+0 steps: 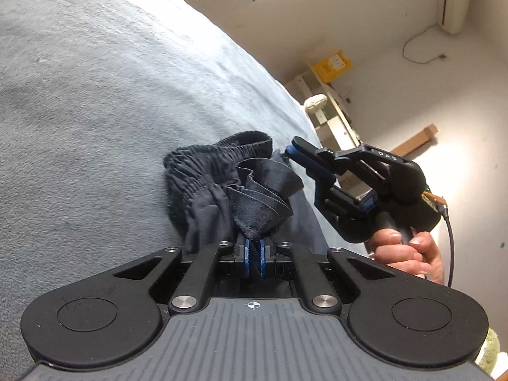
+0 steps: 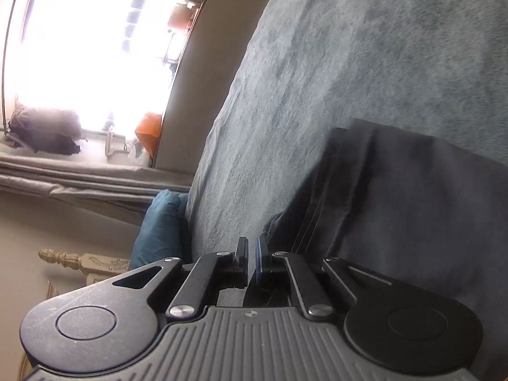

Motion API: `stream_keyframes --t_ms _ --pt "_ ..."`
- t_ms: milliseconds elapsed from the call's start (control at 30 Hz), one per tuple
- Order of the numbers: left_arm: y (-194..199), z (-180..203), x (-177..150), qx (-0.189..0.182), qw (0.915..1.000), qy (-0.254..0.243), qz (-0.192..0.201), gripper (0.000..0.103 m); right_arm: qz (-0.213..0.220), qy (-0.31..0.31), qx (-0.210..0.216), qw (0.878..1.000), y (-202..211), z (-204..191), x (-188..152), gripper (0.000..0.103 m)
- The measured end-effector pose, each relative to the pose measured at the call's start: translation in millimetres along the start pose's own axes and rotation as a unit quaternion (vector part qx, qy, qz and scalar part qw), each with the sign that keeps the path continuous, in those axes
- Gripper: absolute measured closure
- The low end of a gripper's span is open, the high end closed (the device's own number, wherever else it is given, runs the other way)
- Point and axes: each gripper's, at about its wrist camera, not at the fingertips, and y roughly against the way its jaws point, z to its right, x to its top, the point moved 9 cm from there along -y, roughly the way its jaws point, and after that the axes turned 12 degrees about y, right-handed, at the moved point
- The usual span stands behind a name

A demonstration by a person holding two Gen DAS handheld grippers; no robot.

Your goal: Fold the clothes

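Observation:
A dark grey pair of shorts with an elastic waistband lies bunched on the grey blanket. My left gripper is shut on a gathered fold of the shorts. My right gripper shows in the left wrist view, held by a hand, jaws close together at the shorts' far edge. In the right wrist view the right gripper is shut with nothing between the pads; the shorts lie flat just to its right.
The blanket covers a bed. A wooden shelf with a yellow box stands beyond the bed. A blue pillow, a bright window and curtain lie off the bed's edge.

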Motion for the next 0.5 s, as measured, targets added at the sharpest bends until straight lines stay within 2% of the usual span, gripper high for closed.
stream_keyframes --t_ms 100,233,367,467,500 --pt "4 -3 2 -0.014 0.9998 0.008 0.008 0.099 -0.006 0.033 -0.006 0.999 1 -12 -7 0.096" --pt "8 -9 9 -0.032 0.9989 0.031 0.017 0.099 -0.009 0.099 -0.013 0.995 24 -36 -26 0.096" --pt "6 -20 15 -0.028 0.9977 0.059 0.021 0.099 -0.018 0.137 -0.030 0.990 47 -42 -50 0.095" --pt "9 -24 18 -0.034 0.9961 0.078 0.024 0.099 -0.042 0.185 -0.052 0.980 50 -45 -71 0.094" --pt "11 -23 18 -0.037 0.9956 0.083 0.025 0.098 -0.053 0.211 -0.064 0.974 46 -47 -78 0.094"
